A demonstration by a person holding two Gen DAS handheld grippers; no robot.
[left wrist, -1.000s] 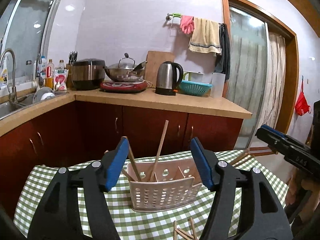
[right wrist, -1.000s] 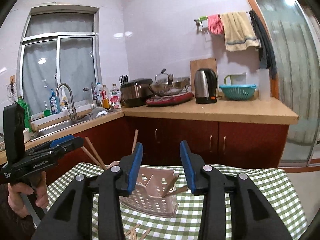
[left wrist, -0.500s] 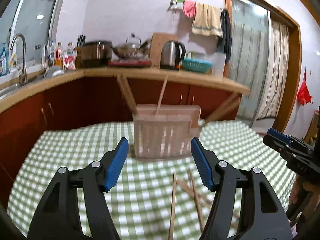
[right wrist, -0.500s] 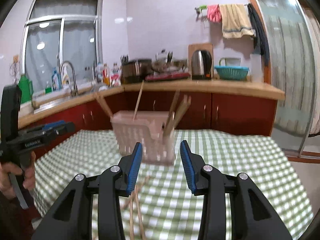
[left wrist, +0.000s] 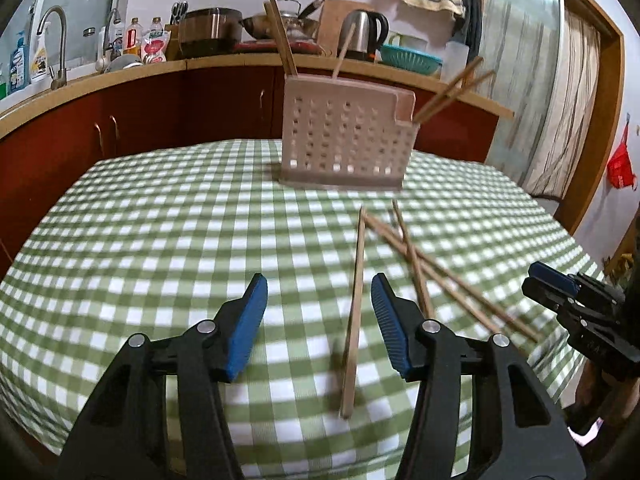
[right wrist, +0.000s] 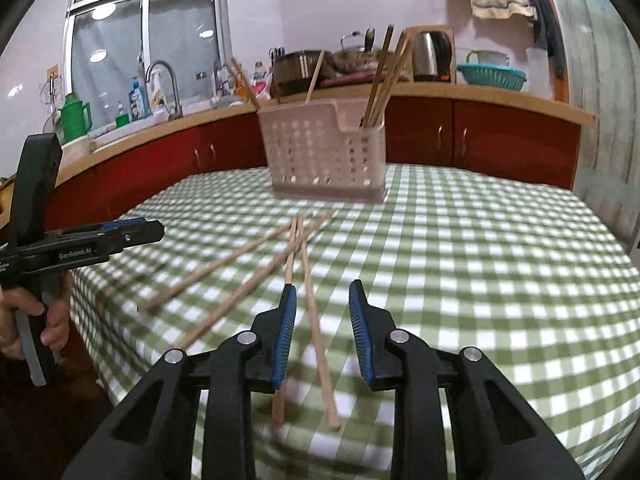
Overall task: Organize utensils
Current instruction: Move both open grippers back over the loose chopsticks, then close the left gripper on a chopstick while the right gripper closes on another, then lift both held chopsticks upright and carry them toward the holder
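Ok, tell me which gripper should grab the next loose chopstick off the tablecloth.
Probably the right gripper: its jaws are closing and already straddle a chopstick on the cloth. The left gripper, also closing, has another chopstick between its jaws, but nearer one pad.

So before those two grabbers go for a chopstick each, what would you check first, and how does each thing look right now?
1. Chopstick lined up with left hand-held gripper: ok, one loose chopstick lies between the closing jaws, not pinched yet.
2. Right hand-held gripper: ok, a chopstick lies between its closing jaws, also ungripped.
3. Only one stick per grab: not ok, the loose chopsticks cross each other.
4. Holder upright on the checked cloth: ok.
5. Room left in the holder: cannot tell.
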